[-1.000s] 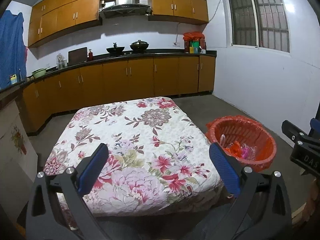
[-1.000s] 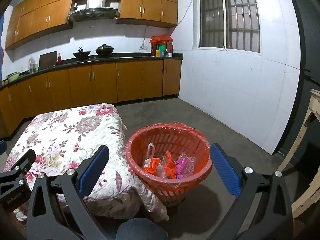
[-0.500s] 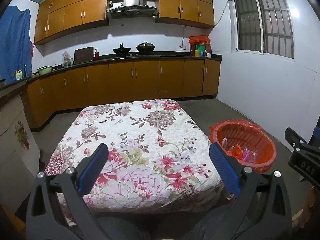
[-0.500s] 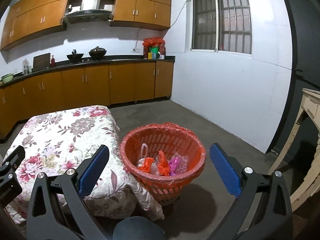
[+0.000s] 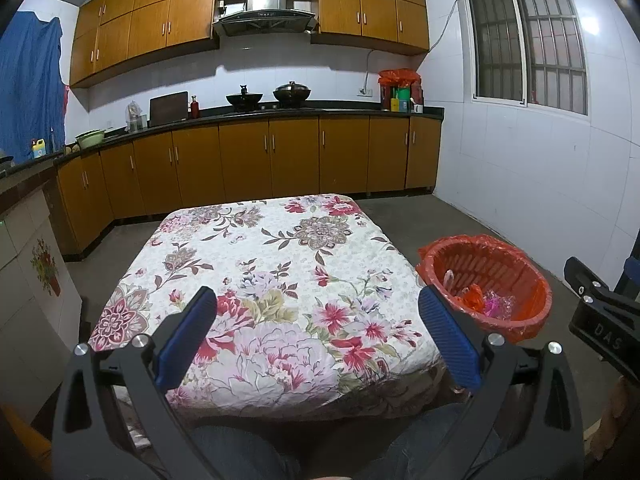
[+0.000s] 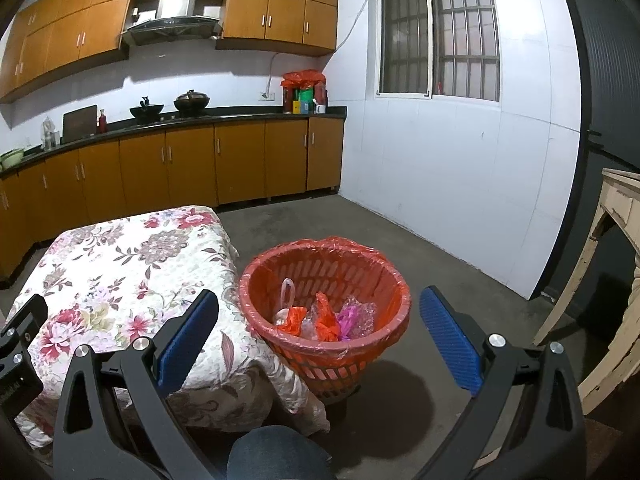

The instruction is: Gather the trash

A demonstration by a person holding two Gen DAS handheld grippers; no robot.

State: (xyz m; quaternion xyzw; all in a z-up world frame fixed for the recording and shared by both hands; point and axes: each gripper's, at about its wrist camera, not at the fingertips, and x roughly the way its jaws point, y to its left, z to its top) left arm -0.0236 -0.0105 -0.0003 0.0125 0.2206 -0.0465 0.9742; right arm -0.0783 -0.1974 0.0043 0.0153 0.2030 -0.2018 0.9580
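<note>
An orange basket (image 6: 280, 276) lined with a red bag stands on the floor right of the table; it also shows in the left wrist view (image 5: 536, 292). Inside lie crumpled plastic scraps (image 6: 328, 320), orange, pink and clear. My left gripper (image 5: 316, 332) is open and empty, held over the near edge of the floral-cloth table (image 5: 280, 264). My right gripper (image 6: 318, 332) is open and empty, held back from and above the basket. No loose trash shows on the cloth.
Wooden kitchen cabinets (image 5: 280, 160) with a dark counter run along the back and left walls. A white tiled wall (image 6: 460, 180) is on the right, a worn cream table (image 6: 616, 240) at far right. Grey floor (image 6: 420, 248) lies around the basket.
Both grippers have drawn back and tilted up a little, so table and basket sit lower and farther in view. Both stay open and empty.
</note>
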